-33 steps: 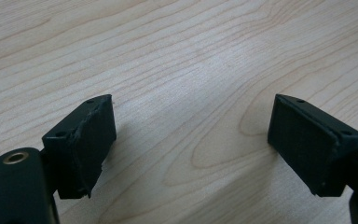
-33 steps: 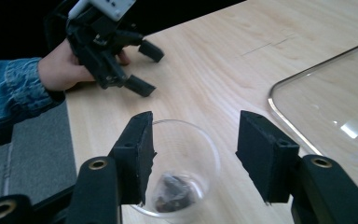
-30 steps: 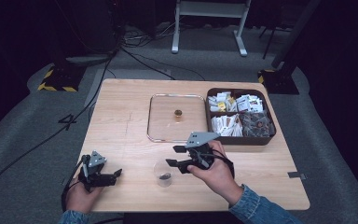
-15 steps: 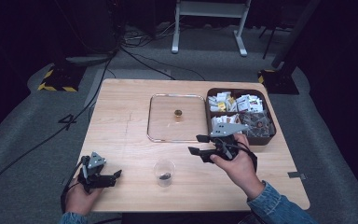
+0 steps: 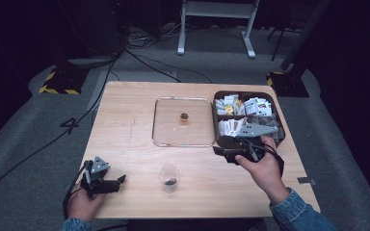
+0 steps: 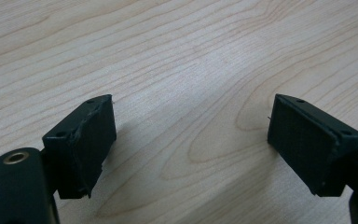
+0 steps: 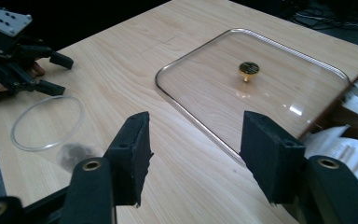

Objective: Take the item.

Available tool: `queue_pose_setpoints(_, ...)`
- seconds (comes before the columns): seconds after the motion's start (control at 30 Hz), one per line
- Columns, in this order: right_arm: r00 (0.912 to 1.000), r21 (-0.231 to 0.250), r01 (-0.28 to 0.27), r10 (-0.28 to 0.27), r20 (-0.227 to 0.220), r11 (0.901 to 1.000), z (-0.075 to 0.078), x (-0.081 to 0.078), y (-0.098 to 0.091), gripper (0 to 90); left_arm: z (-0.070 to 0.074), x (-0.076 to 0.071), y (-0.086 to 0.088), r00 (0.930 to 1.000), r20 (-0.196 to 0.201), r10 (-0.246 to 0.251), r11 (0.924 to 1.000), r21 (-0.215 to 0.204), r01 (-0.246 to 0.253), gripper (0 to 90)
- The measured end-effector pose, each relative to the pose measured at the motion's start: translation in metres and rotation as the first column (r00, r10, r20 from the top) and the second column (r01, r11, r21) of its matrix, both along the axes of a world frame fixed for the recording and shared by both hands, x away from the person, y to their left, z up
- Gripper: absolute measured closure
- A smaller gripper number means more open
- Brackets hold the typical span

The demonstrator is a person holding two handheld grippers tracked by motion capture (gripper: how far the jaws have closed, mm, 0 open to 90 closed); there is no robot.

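The right gripper (image 5: 227,153), jaws spread and empty, sits at the box of packets (image 5: 248,117), right of frame; the cup (image 5: 169,177) stands lower centre, between it and the open, empty left gripper (image 5: 117,183).

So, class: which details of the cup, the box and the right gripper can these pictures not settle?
- Dark bit in the cup: too small, high view; blurred, right gripper view.
- Packets in the box: print too small; partly hidden by the right gripper.
- Box in right gripper view: cut off by right edge.
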State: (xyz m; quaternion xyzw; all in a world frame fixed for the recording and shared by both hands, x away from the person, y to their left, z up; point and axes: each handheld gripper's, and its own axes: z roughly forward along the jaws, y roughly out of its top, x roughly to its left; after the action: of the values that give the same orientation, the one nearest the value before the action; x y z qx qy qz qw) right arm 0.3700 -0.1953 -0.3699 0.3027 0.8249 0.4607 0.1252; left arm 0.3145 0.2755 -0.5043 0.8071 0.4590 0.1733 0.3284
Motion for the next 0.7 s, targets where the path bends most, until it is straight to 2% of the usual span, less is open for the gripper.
queue_pose_setpoints(0.13,0.9995,-0.001,0.031,-0.031,0.0,0.9995,-0.001,0.0,-0.015,41.0,0.0,0.001,-0.001,1.0,0.002,0.004,1.0,-0.005,-0.004,15.6)
queue_pose_setpoints(0.37,0.9974,-0.01,0.071,-0.071,0.011,0.9974,-0.007,-0.001,-0.042,31.0,0.0,0.001,-0.001,1.0,0.001,0.005,1.0,-0.007,-0.005,15.6)
queue_pose_setpoints(0.4,0.9973,-0.012,0.074,-0.074,0.006,0.9972,-0.01,-0.001,-0.05,28.7,0.0,0.001,-0.001,1.0,0.001,0.005,1.0,-0.006,-0.005,15.6)
queue_pose_setpoints(0.53,0.9976,-0.013,0.069,-0.069,-0.005,0.9975,-0.016,-0.002,-0.059,23.9,-0.001,0.002,-0.001,1.0,0.003,0.004,1.0,-0.007,-0.004,15.5)
queue_pose_setpoints(0.7,0.9959,-0.019,0.09,-0.09,0.01,0.9958,-0.028,-0.007,-0.074,22.8,-0.001,0.002,-0.001,1.0,0.003,0.004,1.0,-0.007,-0.004,15.5)
